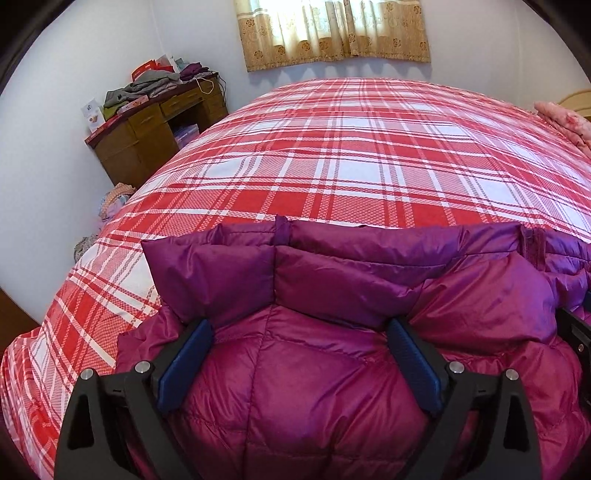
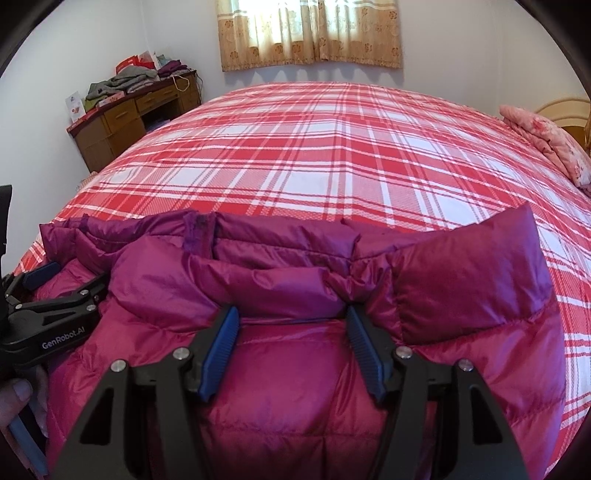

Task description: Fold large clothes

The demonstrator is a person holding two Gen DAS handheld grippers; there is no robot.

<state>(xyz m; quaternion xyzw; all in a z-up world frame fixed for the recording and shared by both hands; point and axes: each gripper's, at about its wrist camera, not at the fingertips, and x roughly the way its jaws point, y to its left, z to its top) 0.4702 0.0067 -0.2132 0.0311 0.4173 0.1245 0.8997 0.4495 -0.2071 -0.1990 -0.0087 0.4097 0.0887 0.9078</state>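
Observation:
A magenta quilted down jacket [image 1: 314, 369] lies on the near edge of the bed, its far edge folded into a puffy ridge; it also shows in the right wrist view [image 2: 295, 354]. My left gripper [image 1: 299, 328] is open, its blue pads resting on the jacket's left part just short of the ridge. My right gripper [image 2: 291, 314] is open, its jaws wide apart, resting on the jacket's right part at the fold. The left gripper also shows at the left edge of the right wrist view [image 2: 66, 277].
The bed carries a red and white plaid cover [image 1: 332, 155]. A wooden desk [image 1: 155, 125] piled with clothes stands at the far left. A pink floral quilt [image 2: 550, 144] lies at the far right. A curtained window [image 1: 332, 29] is behind.

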